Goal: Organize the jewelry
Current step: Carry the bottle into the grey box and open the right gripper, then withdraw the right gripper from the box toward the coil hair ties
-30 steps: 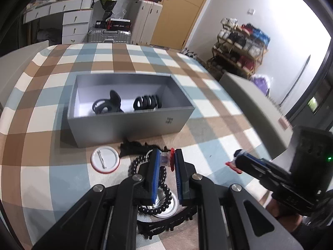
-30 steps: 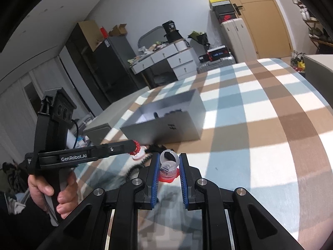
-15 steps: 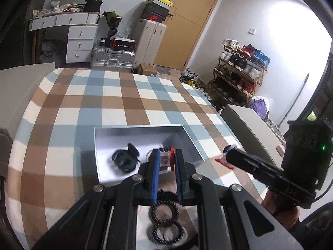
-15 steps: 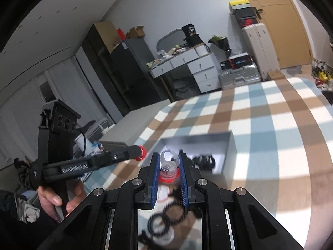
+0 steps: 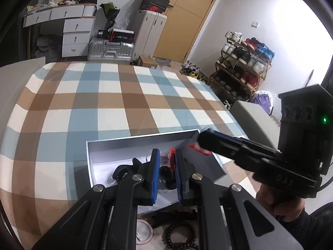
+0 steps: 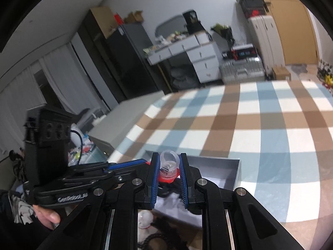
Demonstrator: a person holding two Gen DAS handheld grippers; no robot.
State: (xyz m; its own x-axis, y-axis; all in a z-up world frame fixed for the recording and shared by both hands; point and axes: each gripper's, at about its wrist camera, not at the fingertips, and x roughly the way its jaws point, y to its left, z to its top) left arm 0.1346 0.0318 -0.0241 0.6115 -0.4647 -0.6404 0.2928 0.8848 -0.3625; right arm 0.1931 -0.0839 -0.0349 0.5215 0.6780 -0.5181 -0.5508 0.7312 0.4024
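While both grippers hang over the grey box [image 5: 145, 143], each one has its jaws clamped on a small clear case with a red part. The left gripper [image 5: 167, 162] pinches its little case [image 5: 165, 159] between the blue pads, with the red piece on the side toward the right pad. The right gripper [image 6: 169, 166] holds its own case [image 6: 169, 165] the same way, a clear round dome on top and a red base below, with something small and dark inside that I cannot make out.

The box sits open on the checked cloth [image 5: 104, 95] of the desk, directly beneath and just ahead of both pairs of jaws. Inside it, under the left jaws, lie dark black pieces [image 5: 122, 169]; their exact shape is hidden by the gripper's frame. From the right gripper's side the same box [image 6: 229, 162] shows its far corner just past the jaws, with dark items below the pads.

Nearer than the box, below the left jaws, a black bead bracelet [image 5: 179, 235] lies on the cloth, and just to the left of it a round white badge with a red rim [image 5: 143, 229]. The right gripper comes in from the right of the left jaws, its tip close beside them over the box's right end. A hand [image 5: 278, 202] grips its handle, and another hand [image 6: 47, 214] holds the left one.
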